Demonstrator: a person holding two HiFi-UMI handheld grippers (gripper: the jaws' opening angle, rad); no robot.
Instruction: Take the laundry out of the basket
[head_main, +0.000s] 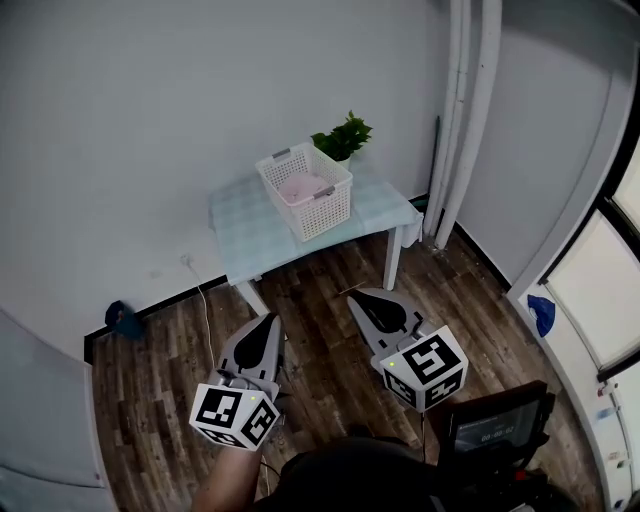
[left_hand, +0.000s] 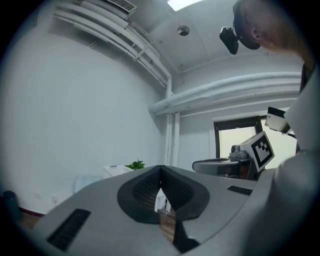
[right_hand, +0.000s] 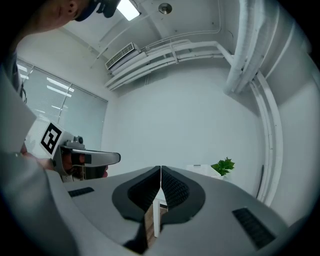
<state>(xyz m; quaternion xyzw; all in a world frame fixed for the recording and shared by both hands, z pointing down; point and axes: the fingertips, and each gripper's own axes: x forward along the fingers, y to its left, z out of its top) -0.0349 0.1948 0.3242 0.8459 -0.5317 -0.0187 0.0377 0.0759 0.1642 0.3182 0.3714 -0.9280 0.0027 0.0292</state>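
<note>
- Head view: a white basket (head_main: 312, 205) holding pink laundry (head_main: 303, 186) stands on a small table (head_main: 245, 232) with a pale checked cloth. A plant (head_main: 343, 136) is just behind it, by the white wall. The left gripper (head_main: 265, 325) and right gripper (head_main: 362, 300) hover over the wooden floor (head_main: 320, 285), well apart from the table.
- Left gripper view: jaws clenched together, nothing between them; pipes (left_hand: 220, 92) run under the ceiling.
- Right gripper view: jaws clenched, empty; an air conditioner (right_hand: 120, 54) sits high on the wall.

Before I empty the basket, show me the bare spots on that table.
Bare: the table left of the basket, and the strip between basket and right edge. Crowded: the back corner, where the plant stands close behind the basket.
</note>
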